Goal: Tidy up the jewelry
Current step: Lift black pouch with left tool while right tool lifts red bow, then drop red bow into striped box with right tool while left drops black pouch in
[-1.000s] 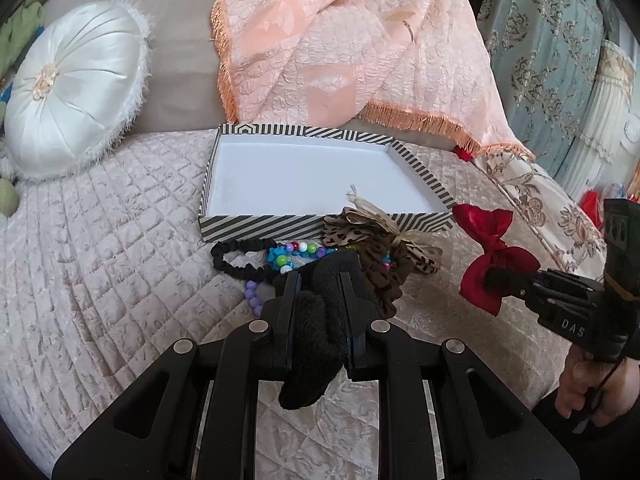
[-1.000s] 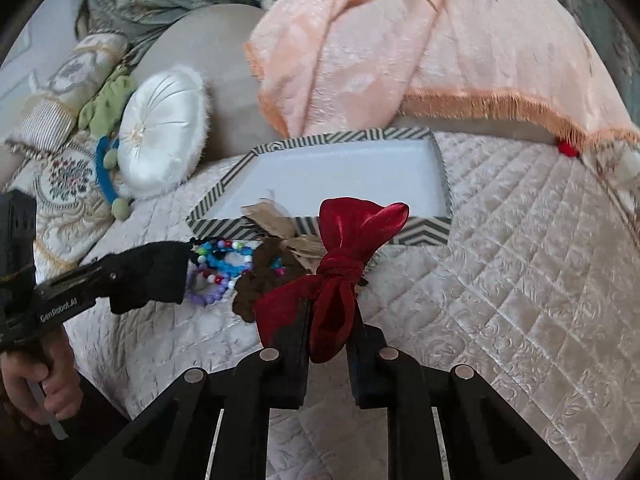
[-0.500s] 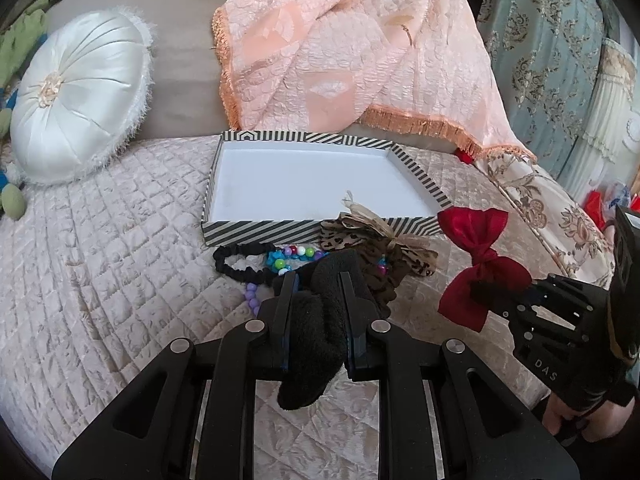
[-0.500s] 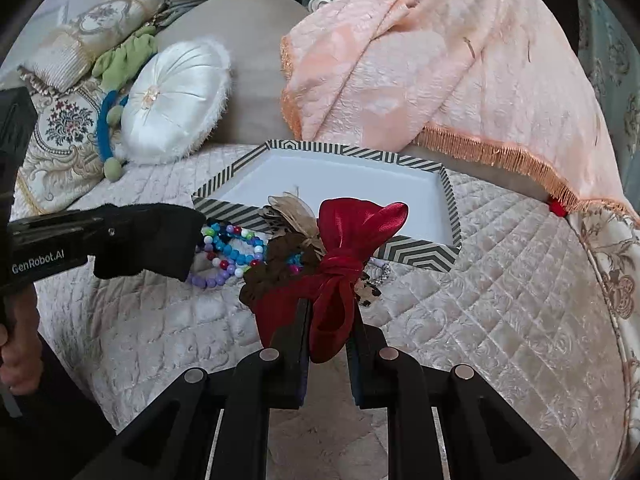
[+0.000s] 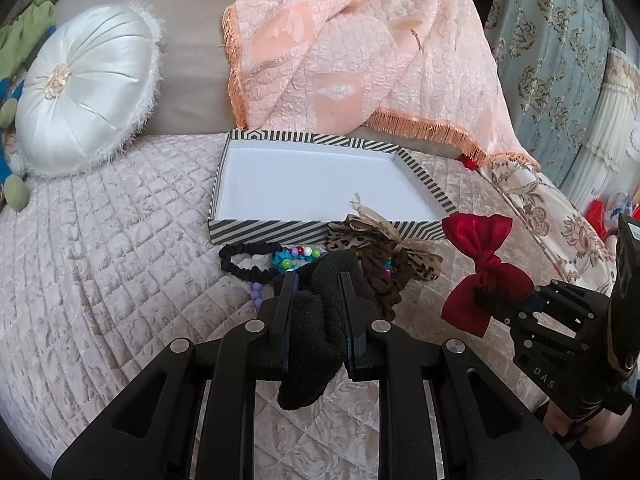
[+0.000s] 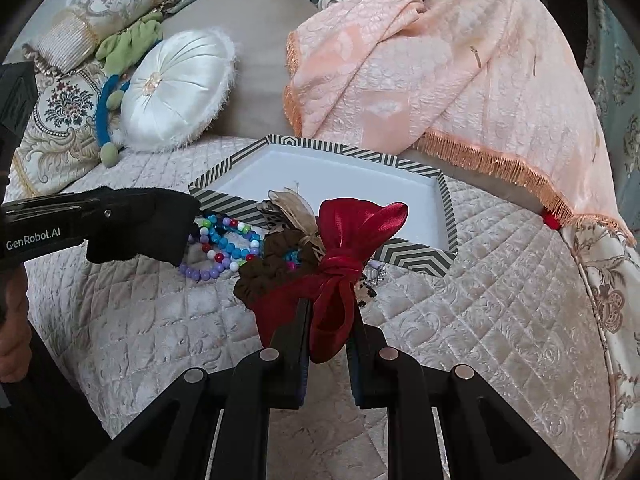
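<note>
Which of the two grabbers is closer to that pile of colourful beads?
Left. The left gripper, clamped on a black fuzzy scrunchie, hovers right beside the beaded bracelets. The right gripper, holding the red bow, sits farther off, beyond the leopard-print bow.

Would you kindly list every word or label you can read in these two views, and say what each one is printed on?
"GenRobot.AI": white lettering on the side of the left gripper, seen from the right wrist view.
"DAS": small pale letters on the body of the right gripper, seen from the left wrist view.
Nothing else carries readable text.
</note>
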{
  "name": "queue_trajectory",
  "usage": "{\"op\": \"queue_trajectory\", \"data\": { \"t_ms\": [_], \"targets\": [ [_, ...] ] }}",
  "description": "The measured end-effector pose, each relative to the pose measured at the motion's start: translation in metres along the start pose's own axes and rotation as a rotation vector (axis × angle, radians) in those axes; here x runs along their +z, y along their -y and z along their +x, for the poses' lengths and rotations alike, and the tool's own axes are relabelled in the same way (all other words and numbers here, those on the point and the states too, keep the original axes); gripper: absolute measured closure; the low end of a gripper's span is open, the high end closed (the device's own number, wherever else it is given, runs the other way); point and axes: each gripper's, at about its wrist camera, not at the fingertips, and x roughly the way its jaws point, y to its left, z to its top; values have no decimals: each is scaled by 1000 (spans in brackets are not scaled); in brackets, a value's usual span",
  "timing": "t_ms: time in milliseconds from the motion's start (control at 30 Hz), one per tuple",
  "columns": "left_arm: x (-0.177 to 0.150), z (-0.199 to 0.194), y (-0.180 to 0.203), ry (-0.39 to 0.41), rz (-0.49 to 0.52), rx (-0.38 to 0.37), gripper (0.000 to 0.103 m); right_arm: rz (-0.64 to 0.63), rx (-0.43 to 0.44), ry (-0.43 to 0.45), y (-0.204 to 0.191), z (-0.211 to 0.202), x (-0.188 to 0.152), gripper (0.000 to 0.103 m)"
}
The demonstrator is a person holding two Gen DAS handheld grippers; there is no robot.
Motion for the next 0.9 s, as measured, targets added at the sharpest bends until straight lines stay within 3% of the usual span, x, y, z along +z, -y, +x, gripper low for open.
{"op": "queue_trajectory", "data": {
  "t_ms": [433,667,900],
  "targets": [
    [0,3,-1,-15,-7,-10,87,59,14,1,10,1,0,88],
    [42,13,-3,3,36,13,87,82,36,3,30,10,24,88],
    [90,71,-34,-23,-5,30,87,148,65,-5,70,52,76,88]
  ]
}}
